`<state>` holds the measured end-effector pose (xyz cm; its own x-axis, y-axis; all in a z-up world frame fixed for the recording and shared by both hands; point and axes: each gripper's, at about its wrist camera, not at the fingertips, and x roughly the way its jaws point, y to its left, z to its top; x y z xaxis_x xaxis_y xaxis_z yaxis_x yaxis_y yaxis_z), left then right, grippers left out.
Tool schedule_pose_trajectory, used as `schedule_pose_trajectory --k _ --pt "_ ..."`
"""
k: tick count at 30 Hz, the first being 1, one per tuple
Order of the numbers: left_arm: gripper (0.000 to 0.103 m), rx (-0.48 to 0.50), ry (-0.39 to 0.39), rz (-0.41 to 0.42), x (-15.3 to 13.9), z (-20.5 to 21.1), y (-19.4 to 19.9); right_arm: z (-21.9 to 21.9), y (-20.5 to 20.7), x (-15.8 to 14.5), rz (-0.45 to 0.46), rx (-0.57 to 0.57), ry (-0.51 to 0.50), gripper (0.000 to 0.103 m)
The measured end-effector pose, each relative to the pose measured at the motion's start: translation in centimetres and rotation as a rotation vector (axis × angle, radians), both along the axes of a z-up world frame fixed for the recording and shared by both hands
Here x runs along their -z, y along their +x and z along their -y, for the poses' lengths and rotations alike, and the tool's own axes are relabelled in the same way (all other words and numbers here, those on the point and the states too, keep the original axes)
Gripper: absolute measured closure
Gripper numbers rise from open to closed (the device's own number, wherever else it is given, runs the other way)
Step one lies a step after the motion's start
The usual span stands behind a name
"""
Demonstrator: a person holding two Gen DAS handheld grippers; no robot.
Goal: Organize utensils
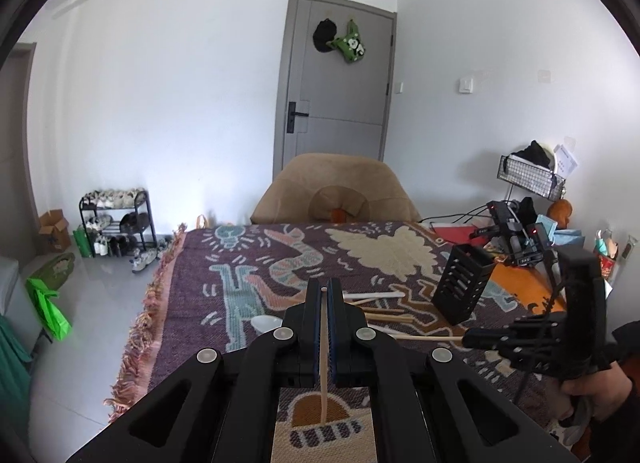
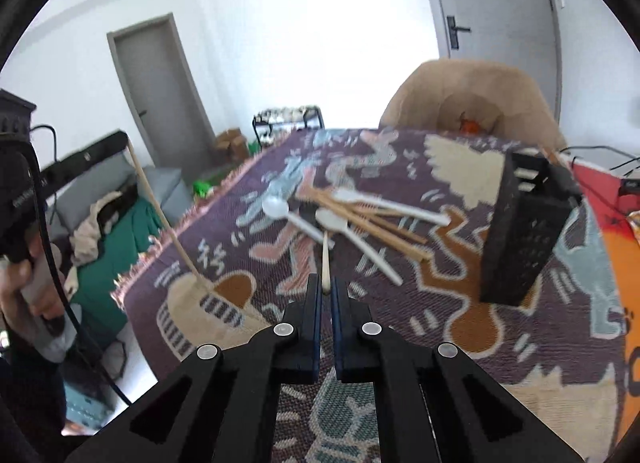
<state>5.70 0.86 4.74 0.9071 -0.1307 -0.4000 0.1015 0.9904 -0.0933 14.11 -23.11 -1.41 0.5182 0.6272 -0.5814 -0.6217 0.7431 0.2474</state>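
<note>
Spoons (image 2: 348, 219) in right view only

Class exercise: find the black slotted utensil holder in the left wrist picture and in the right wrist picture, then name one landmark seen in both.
Left wrist view: the black slotted utensil holder stands right of centre on the patterned blanket.
Right wrist view: the holder stands at the right, beyond the pile of utensils.
Shared landmark: the tan chair behind the table.
</note>
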Motion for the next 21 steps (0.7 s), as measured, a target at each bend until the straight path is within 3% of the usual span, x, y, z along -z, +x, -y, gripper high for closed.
schedule_pose_trajectory --k 11,21 --pt "0.1 0.054 0.015 0.057 -2.6 2.4 1.1 2.8 -0.5 -4.8 0.102 0.06 0.034 0.097" --pt "0.101 0.125 0.017 0.122 -5.9 6.1 3.4 7.5 -0.2 -12.4 0.246 0.199 0.034 0.097"
